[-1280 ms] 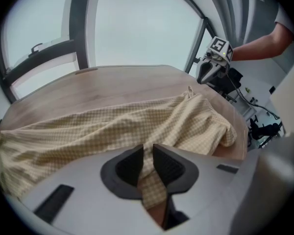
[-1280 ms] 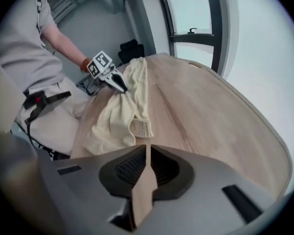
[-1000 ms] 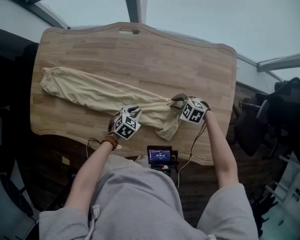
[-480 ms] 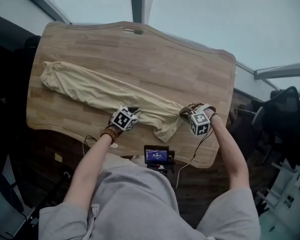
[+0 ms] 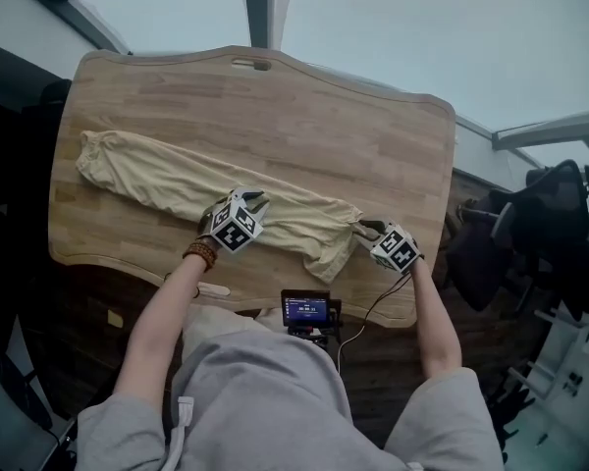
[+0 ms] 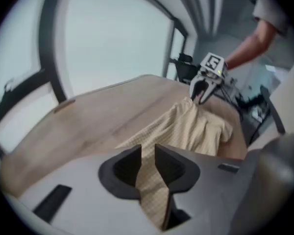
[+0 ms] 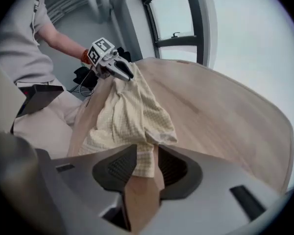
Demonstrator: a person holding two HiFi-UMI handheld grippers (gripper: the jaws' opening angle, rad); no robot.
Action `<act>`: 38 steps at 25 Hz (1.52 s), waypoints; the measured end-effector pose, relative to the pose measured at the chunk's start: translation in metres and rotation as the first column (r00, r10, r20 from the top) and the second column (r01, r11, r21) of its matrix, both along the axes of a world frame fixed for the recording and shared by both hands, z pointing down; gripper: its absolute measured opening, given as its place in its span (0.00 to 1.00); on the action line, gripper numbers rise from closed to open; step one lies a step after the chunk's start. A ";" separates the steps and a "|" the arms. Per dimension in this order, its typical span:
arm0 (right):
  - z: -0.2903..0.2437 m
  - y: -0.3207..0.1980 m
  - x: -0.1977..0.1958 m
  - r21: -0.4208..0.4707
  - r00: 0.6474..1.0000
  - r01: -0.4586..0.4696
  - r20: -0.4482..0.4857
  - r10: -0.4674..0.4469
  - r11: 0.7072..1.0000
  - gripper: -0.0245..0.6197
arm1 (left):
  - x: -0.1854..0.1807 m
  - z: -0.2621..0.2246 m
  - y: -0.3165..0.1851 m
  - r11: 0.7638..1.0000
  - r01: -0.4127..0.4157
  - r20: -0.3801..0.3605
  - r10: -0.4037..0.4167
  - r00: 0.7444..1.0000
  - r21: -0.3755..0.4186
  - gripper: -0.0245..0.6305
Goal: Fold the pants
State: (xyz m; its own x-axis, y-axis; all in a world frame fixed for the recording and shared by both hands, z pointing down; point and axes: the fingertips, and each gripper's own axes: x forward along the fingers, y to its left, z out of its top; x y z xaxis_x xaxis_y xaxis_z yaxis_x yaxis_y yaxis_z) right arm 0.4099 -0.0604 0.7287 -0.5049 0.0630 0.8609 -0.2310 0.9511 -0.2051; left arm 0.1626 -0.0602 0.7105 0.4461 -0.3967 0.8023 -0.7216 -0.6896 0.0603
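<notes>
Looking along the right tool [image 7: 147,155]: jaws opening, a hem edge of the pale yellow checked pants [image 7: 130,114] between them, lying against one pad with a narrow gap at the other. Beyond, cloth bunched in loose folds along one edge of the wooden worktop [image 7: 220,106] — running up to the left tool [image 7: 121,71], marker cube on top, tips at the fabric. Behind that, a bare forearm [image 7: 63,39] below a grey sleeve; farther back, a dark-framed window [image 7: 179,18].

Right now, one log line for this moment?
pants: stretched along table | left gripper: shut on pants | right gripper: jaws opening, pants edge between them
</notes>
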 end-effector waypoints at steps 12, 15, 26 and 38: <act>-0.059 0.017 0.013 0.162 0.998 0.056 -0.019 -0.054 0.985 0.07 | -0.008 0.022 -0.004 0.859 -0.513 0.266 0.491 0.829 0.013 0.07; -0.080 0.009 0.021 0.179 0.999 0.049 0.006 -0.051 0.983 0.07 | -0.019 -0.019 -0.018 0.916 -0.384 0.178 0.361 0.916 0.116 0.06; -0.032 -0.073 0.007 0.347 0.969 -0.139 -0.147 0.201 0.927 0.17 | -0.095 -0.036 -0.038 0.991 -0.011 0.165 -0.011 0.986 0.134 0.29; 0.018 -0.008 -0.032 0.332 0.884 -0.286 -0.272 0.381 0.899 0.12 | -0.427 -0.031 0.054 0.839 0.536 0.219 -0.543 0.811 0.096 0.27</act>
State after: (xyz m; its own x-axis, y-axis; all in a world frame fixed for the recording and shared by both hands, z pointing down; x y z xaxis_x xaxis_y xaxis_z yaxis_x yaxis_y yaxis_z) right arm 0.3777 -0.0684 0.7472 -0.1450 -0.3218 0.9357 -0.5520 0.8111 0.1934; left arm -0.2648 -0.0065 0.6794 -0.0397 -0.5430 0.8388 -0.9688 -0.1848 -0.1655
